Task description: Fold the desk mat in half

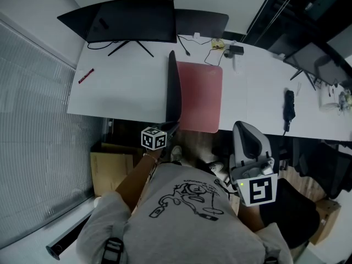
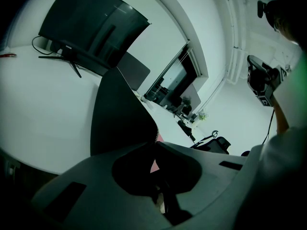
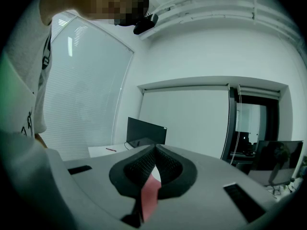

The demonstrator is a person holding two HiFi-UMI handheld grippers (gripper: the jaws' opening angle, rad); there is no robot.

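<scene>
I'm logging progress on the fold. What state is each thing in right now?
desk mat: left half lifted upright, right half flat on the desk
left gripper: shut on the desk mat's near edge
right gripper: jaws together
monitors: screens dark

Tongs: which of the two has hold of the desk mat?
The left tongs, clamped on the desk mat's raised flap, black underside showing. The right tongs are shut, off the desk's near edge, apart from it.
</scene>
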